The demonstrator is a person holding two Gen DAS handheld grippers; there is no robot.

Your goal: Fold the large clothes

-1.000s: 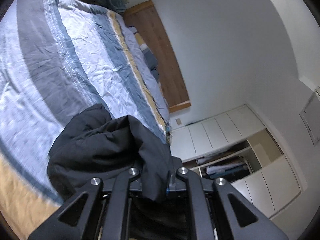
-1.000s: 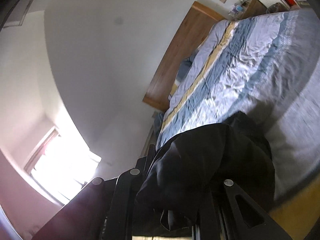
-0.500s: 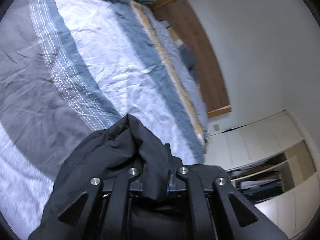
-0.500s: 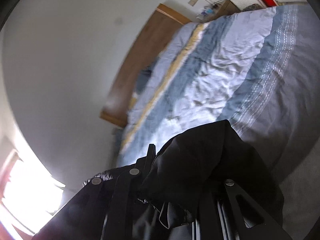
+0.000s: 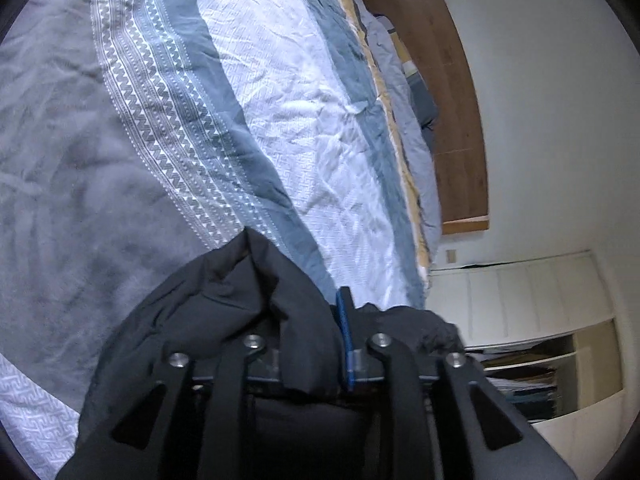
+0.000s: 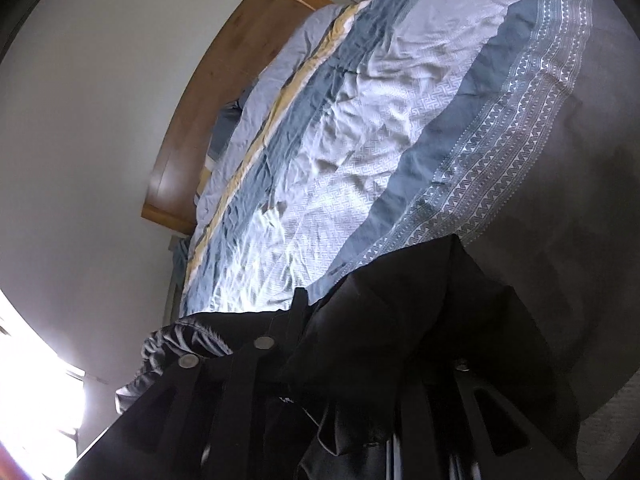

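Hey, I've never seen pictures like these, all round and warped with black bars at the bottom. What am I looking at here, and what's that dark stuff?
No robot here: a person holds a two-finger tool in each hand, each carrying a wide-angle camera, hence the warping. One picture looks along the left gripper, the other along the right gripper. The black bars are their fingers. Both are shut on a black garment, apparently a jacket, held above a bed with a striped blue and grey duvet. A wooden headboard and white cupboards stand behind.
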